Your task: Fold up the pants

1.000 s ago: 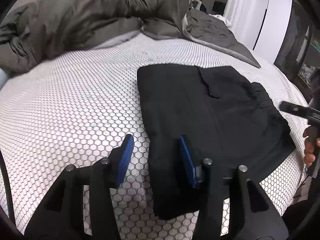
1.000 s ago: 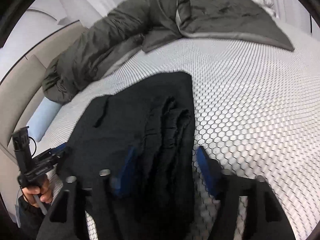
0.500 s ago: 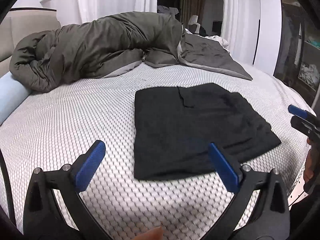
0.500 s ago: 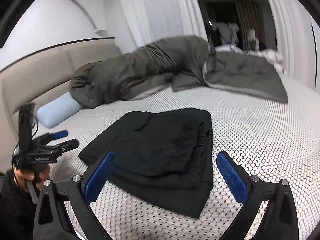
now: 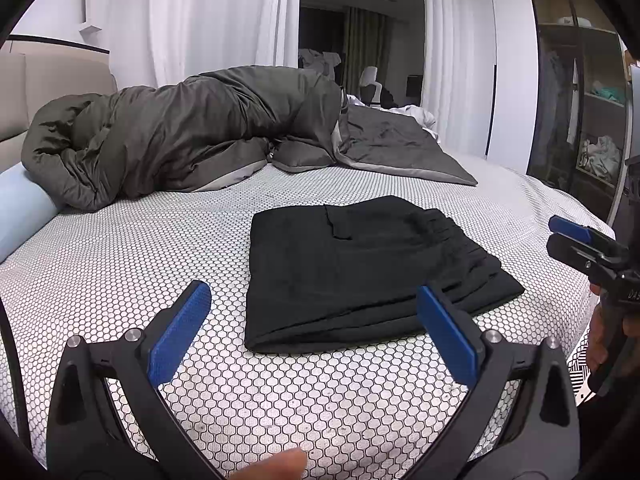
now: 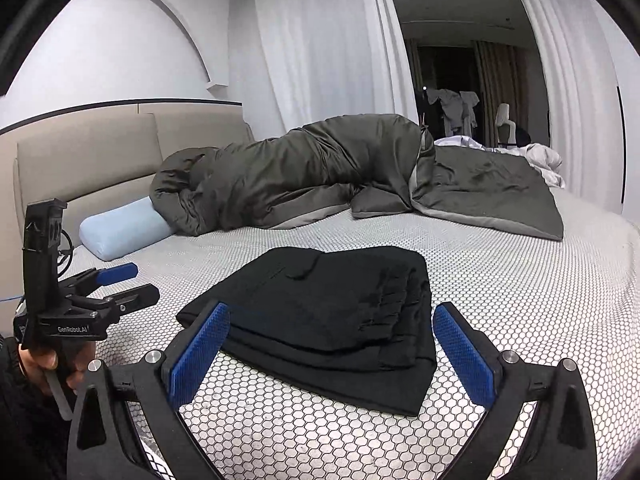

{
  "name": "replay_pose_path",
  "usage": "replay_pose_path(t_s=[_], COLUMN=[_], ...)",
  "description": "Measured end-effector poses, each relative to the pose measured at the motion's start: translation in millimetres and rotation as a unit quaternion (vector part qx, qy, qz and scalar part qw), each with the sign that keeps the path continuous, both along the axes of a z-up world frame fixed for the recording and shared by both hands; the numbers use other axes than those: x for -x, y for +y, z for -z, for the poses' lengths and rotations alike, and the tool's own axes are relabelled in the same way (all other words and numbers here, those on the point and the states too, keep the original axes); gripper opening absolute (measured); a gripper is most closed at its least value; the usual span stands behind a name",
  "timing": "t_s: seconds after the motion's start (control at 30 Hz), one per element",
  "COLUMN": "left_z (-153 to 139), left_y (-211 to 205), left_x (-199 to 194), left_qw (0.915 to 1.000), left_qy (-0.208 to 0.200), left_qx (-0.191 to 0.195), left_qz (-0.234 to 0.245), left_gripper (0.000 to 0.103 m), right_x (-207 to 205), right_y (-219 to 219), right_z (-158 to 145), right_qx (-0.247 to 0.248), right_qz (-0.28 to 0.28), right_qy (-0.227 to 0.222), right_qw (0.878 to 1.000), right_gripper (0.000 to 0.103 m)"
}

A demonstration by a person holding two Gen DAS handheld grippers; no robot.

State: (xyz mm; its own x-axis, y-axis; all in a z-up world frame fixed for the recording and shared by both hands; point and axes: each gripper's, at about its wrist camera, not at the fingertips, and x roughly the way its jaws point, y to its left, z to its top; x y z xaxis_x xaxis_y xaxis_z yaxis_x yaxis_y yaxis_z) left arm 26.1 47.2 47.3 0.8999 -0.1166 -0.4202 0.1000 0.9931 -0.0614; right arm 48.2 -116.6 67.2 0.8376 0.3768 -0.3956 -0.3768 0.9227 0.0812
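The black pants [image 5: 360, 272] lie folded into a flat rectangle on the bed, with the gathered waistband on the right side of the pile. My left gripper [image 5: 312, 296] hovers just short of their near edge, its blue pads wide open and empty. My right gripper [image 6: 330, 312] hangs open over the near corner of the pants [image 6: 320, 304], holding nothing. Each tool shows in the other's view: the right gripper [image 5: 554, 234] at the far right edge, the left gripper [image 6: 140, 280] at the left, each held by a hand.
The bed [image 5: 120, 260] has a white honeycomb-patterned cover. A bunched grey duvet [image 5: 180, 140] lies across the far side, with a light blue pillow [image 5: 20, 208] beside a beige headboard [image 6: 80, 160]. Open shelves [image 5: 580, 120] stand at the right, curtains behind.
Both grippers let go of the pants, opened wide, and drew back and up from the pile. The pants stay folded on the bed.
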Motion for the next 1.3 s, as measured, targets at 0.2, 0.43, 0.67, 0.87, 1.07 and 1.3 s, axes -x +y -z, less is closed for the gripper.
replay_pose_path(t_s=[0.2,0.43,0.67,0.87,1.07,1.3], left_z=[0.7,0.5,0.2,0.8,1.6,2.1], left_y=[-4.9,-5.5,-3.6,-3.2,-3.7,-2.4], left_x=[-0.9,-1.6,-3.5,-4.3,-4.7,-5.4], left_qw=[0.9999,0.9999,0.9999,0.9999,0.9999,0.9999], left_qy=[0.003,-0.001,-0.002,-0.001,-0.006,-0.009], left_qx=[-0.004,-0.009,-0.007,-0.008,-0.010,-0.009], left_qz=[0.014,0.015,0.013,0.013,0.009,0.008], left_gripper=[0.102,0.102,0.102,0.102,0.102,0.102], right_x=[-5.1,-0.2,0.1,-0.4,0.0,0.2], right_y=[5.6,9.7,17.0,16.4,18.4,17.1], right_z=[1.9,0.6,2.0,2.7,3.7,4.9], right_qx=[0.008,0.008,0.014,0.007,0.010,0.009], right_qz=[0.005,0.003,0.005,0.009,0.007,0.006], right_qy=[0.003,0.000,0.000,-0.001,-0.001,0.000], right_qw=[1.000,1.000,1.000,1.000,1.000,1.000], right_gripper=[0.103,0.103,0.103,0.103,0.103,0.103])
